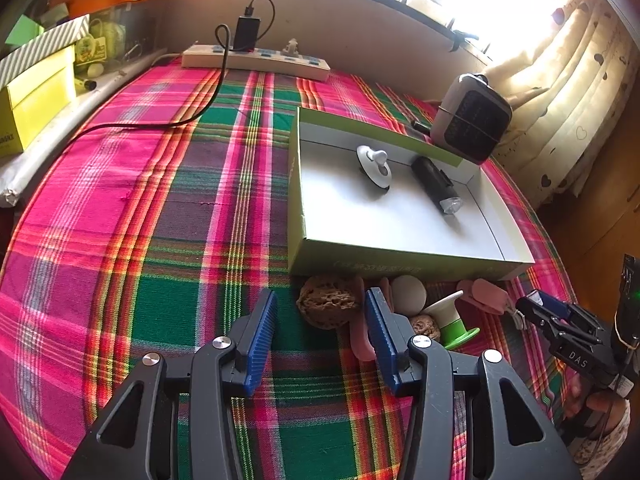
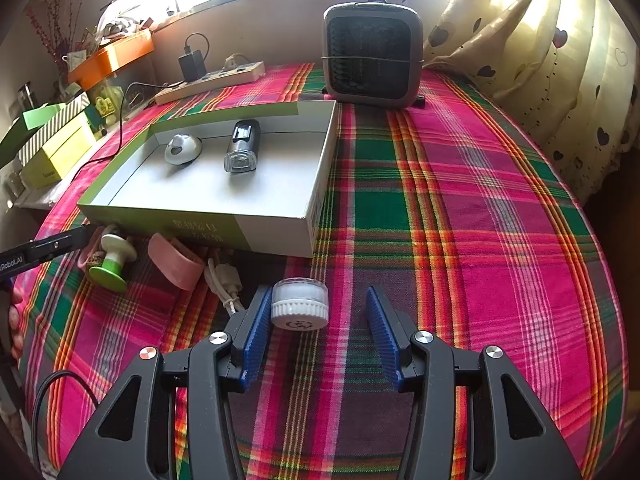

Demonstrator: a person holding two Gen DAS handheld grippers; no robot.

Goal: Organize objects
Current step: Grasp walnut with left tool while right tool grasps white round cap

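Right view only: white jar [image 2: 300,306] sitting between my right gripper [image 2: 316,320] pads, jaws standing apart, not pressing.
Left view only: two walnuts [image 1: 330,300] showing ahead of my left gripper [image 1: 322,320], which is holding nothing, jaws standing apart.
Box [image 2: 276,232]: holding two items, flashlight [image 2: 241,146] and white knob [image 2: 183,149].

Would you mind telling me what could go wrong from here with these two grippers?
The small white ribbed-lid jar touches only one blue pad of the right gripper; closing off-centre could push or tip it. The left gripper, its jaws just open, sits by the crowded brown wrinkled walnut and grey ball, so it may knock neighbours.

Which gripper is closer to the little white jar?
Right. The right gripper has the white jar between its fingers, against one pad. The left gripper sits off by the big walnut.
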